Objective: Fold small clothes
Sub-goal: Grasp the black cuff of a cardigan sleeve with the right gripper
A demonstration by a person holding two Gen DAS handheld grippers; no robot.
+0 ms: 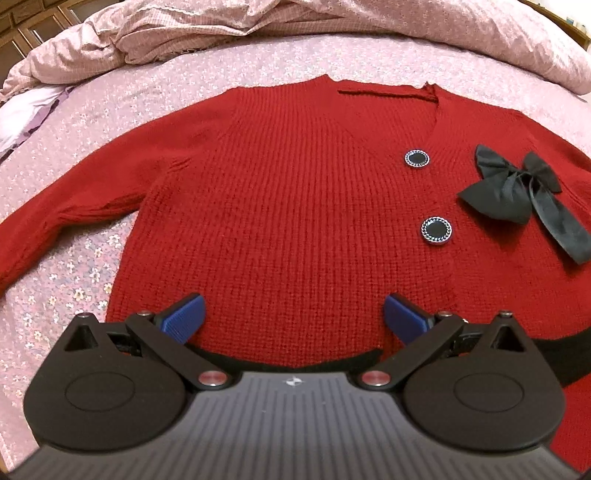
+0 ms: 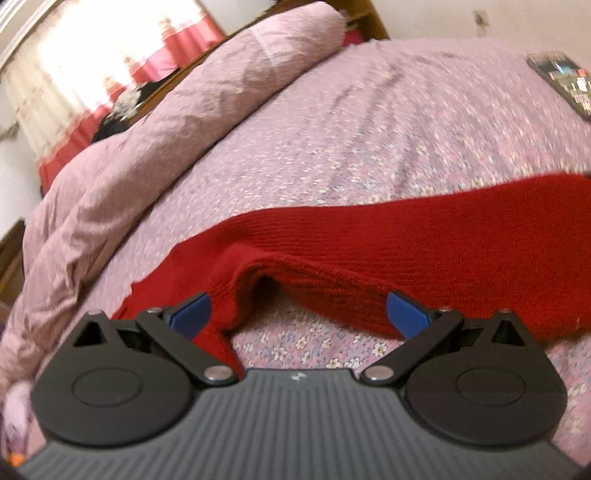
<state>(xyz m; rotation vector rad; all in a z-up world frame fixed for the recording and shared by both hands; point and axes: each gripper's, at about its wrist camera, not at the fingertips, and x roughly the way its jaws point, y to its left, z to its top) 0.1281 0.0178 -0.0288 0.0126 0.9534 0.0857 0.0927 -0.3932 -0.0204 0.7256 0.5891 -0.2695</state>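
Note:
A red knit cardigan [image 1: 280, 206] lies flat, front up, on the pink floral bed sheet [image 1: 122, 110]. It has two black round buttons [image 1: 436, 231] and a black ribbon bow [image 1: 517, 192]. Its one sleeve [image 1: 55, 221] stretches to the left. My left gripper [image 1: 293, 317] is open and empty, just above the cardigan's lower hem. In the right wrist view the other sleeve [image 2: 406, 236] lies across the sheet with a raised fold [image 2: 266, 273]. My right gripper [image 2: 299, 314] is open and empty, its fingers either side of that fold.
A crumpled pink quilt [image 1: 258, 22] is heaped along the far side of the bed; it also shows in the right wrist view [image 2: 184, 110]. A dark flat object like a remote [image 2: 565, 81] lies on the sheet at the far right. A window with red curtains [image 2: 110, 55] is beyond.

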